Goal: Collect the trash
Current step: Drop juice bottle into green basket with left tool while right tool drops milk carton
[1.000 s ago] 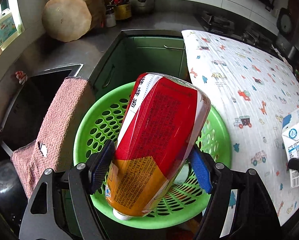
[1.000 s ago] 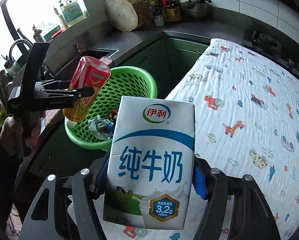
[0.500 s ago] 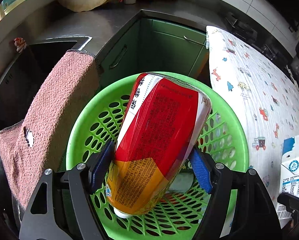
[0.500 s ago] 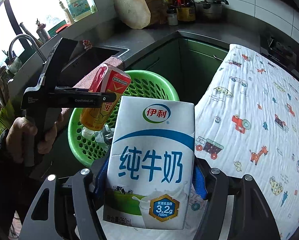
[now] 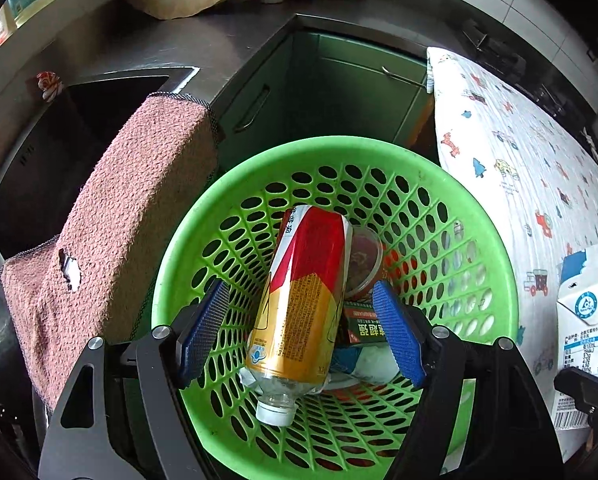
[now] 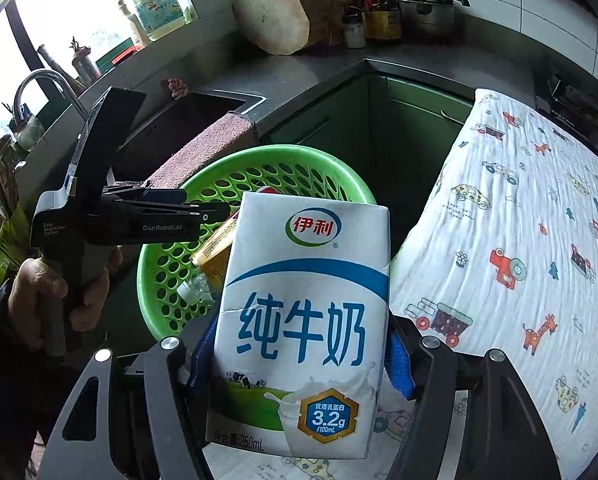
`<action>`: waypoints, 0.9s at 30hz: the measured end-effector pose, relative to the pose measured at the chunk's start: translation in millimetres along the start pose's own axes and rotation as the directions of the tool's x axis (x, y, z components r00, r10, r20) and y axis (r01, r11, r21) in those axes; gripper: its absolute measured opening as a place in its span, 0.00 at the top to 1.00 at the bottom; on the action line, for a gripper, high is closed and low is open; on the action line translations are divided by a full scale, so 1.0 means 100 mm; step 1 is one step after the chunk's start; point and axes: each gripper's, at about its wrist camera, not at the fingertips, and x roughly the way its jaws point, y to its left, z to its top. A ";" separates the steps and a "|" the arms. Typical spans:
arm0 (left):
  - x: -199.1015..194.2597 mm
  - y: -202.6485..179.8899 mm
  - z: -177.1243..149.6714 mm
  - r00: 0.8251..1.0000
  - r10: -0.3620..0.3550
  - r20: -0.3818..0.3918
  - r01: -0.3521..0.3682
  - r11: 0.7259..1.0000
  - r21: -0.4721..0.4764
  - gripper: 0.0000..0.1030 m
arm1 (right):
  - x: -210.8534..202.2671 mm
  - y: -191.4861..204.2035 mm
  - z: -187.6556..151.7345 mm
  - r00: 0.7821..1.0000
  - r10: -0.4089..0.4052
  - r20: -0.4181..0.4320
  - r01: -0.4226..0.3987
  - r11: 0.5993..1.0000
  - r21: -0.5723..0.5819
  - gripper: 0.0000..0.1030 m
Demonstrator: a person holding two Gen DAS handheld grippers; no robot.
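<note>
The right tool clamps the milk carton by its flat sides, light, crushable cardboard poised just beside the green basket, where the released left tool straddles the dropped bottle.

The red-and-yellow bottle has dropped from the left tool into the green basket; its pads now stand clear.
</note>
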 end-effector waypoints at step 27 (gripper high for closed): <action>-0.88 0.36 -0.68 0.973 0.081 0.218 -0.066 0.995 -0.072 0.08 | 0.61 0.13 0.21 0.995 0.103 0.005 -0.103 0.988 0.119 0.29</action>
